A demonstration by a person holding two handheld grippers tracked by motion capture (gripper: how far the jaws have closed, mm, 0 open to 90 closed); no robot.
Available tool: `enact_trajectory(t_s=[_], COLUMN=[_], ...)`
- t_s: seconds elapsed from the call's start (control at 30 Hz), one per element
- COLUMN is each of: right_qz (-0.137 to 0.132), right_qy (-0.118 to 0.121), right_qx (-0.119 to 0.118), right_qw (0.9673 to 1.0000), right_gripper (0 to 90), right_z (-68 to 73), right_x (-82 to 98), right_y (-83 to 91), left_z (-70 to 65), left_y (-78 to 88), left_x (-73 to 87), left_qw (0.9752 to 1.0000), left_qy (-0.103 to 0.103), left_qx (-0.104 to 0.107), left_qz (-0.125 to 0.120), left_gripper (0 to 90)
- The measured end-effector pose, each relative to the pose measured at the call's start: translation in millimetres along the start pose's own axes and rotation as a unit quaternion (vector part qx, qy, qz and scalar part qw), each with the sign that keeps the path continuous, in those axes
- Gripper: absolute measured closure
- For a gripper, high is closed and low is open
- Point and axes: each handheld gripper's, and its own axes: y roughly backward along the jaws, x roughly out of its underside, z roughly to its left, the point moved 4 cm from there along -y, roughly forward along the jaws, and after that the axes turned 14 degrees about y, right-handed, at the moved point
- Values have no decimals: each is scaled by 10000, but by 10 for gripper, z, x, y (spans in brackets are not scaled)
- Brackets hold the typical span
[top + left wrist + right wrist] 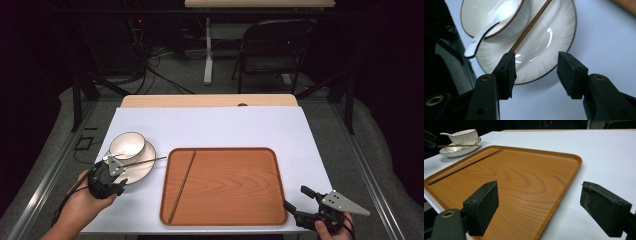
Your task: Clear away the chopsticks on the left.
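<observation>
A white bowl [127, 145] with a brown rim stands on a white plate [142, 169] at the table's left, and a white spoon [477, 40] rests in the bowl. One brown chopstick [147, 161] lies across the plate. A second chopstick [182, 185] lies along the left side of the wooden tray [230, 185]. My left gripper [536, 72] is open over the plate's near edge. The plate chopstick's [531, 25] near end is beside one fingertip, not between the pads. My right gripper [539, 205] is open and empty at the tray's [524, 177] near right corner.
A white mat [225, 125] covers the table, with a strip of bare wood [210, 100] at the far edge. A dark folding chair [272, 50] and cables stand on the floor beyond. Metal rails run along both sides of the table.
</observation>
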Motion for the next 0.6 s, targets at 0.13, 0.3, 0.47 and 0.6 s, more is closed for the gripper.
enact_trajectory(t_s=[0.13,0.3,0.47,0.6], right_qz=[3,17,37,24], right_qy=[0,-14,-42,-45], right_qx=[-5,-8,-17,-9], right_qw=[10000,10000,10000,10000], right_gripper=[146,146,146,146], right_z=[-1,-3,-2,-2], right_x=[1,1,2,1], right_y=[-2,-3,-7,-5], left_z=[70,171,203,224], left_y=[-15,-32,-50,-85], left_x=[37,77,97,100], left_qw=[9996,9963,9910,9889], left_qy=[-236,-774,-1207,-1330], left_qx=[-145,-369,-578,-666], left_qz=[47,-48,25,16], left_gripper=[510,537,610,611])
